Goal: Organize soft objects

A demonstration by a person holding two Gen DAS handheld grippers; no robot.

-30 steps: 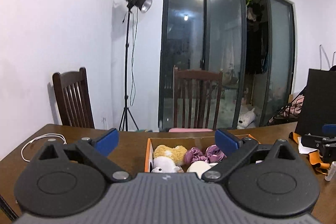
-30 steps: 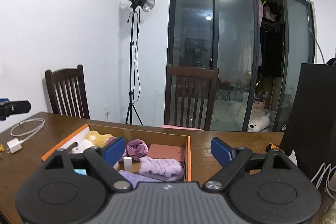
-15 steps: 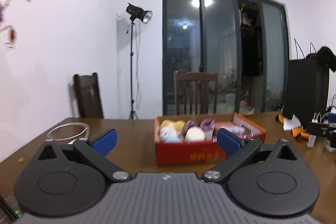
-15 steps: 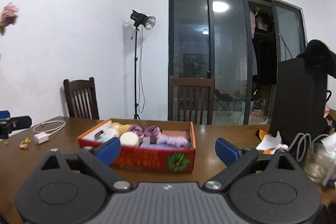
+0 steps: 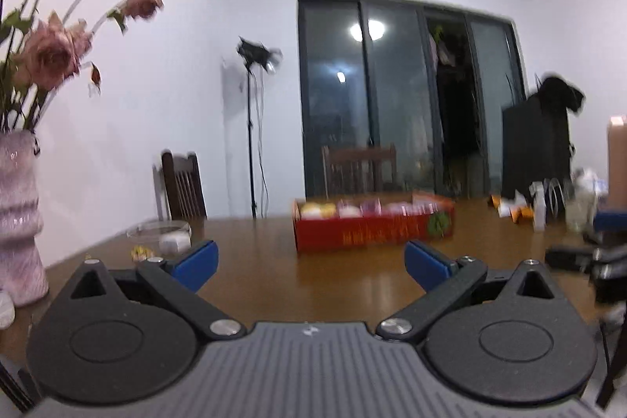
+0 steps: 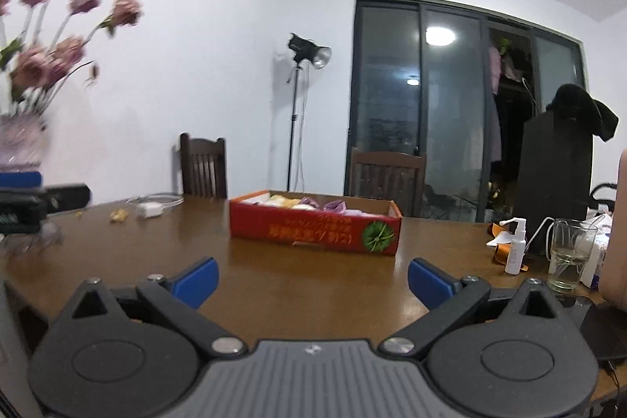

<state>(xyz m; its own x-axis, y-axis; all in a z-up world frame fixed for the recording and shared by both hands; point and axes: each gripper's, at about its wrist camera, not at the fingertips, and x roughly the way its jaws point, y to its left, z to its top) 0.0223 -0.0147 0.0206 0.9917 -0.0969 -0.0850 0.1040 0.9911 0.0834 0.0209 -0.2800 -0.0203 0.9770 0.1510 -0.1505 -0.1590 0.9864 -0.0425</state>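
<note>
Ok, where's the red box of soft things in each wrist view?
Left wrist: red box centre, slightly right, mid-table, blurred.
Right wrist: red box centre, mid-table, green emblem facing the camera.
Shared landmark: studio light stand behind, left of the box.

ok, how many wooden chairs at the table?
2. One chair stands at the table's far left corner by the white wall; the other chair is behind the red box, before the glass doors. Others may sit out of frame.

Dim, cool indoor light — a ceiling lamp mirrored in the dark glass (image 6: 439, 38); motion blur smears the flowers (image 5: 51, 53); fisheye bends edges.
</note>
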